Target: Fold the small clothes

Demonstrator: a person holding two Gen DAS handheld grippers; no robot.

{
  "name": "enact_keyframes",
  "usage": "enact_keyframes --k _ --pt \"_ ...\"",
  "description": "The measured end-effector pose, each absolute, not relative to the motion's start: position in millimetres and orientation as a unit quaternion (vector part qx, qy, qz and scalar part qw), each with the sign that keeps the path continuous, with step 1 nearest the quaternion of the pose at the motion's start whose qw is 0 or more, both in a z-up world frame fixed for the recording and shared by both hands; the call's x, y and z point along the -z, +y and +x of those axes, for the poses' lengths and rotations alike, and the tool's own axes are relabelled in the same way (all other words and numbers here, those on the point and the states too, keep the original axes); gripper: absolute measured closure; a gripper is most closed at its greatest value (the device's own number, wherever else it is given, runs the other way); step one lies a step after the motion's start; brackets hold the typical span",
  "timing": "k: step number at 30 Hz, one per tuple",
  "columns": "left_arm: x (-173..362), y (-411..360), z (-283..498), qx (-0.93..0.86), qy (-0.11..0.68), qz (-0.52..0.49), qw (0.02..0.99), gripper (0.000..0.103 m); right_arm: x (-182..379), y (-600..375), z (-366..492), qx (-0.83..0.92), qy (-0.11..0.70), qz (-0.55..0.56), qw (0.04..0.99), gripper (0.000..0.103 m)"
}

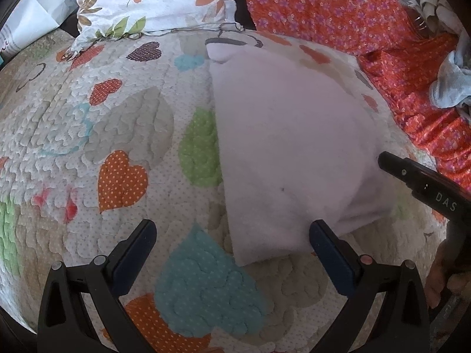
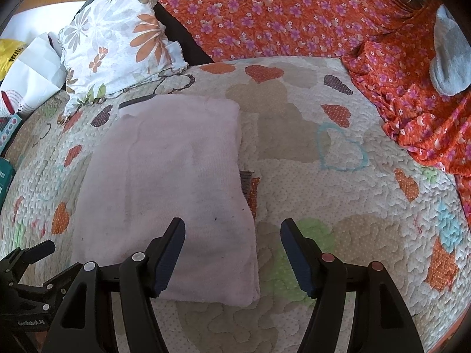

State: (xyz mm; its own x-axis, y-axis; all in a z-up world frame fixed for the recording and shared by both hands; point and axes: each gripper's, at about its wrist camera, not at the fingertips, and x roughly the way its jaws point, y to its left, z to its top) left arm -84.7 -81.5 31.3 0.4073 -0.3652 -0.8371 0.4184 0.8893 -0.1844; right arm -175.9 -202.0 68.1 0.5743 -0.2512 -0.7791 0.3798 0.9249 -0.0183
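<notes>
One pale pink cloth [image 2: 164, 182] lies folded flat on the heart quilt [image 2: 338, 194] of the bed, in the middle left of the right wrist view. Both tools are spread wide and pinch nothing. At the bottom of that view, the right tool [image 2: 232, 253] hangs over the cloth's near right corner. The left tool [image 1: 232, 253] hangs over its near left corner. A flowered pillow [image 2: 117, 44] sits upper left, an orange flowered sheet [image 2: 294, 11] along the top, and a grey sock [image 2: 450, 58] upper right.
</notes>
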Motion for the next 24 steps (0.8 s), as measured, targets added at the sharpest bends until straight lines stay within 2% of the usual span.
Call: enact_keyframes --k 24 --pt "-29.3 -88.6 -90.8 0.224 0.486 0.063 0.843 0.0 -66.3 -204.2 -176.6 0.178 0.43 0.074 0.882 0.03"
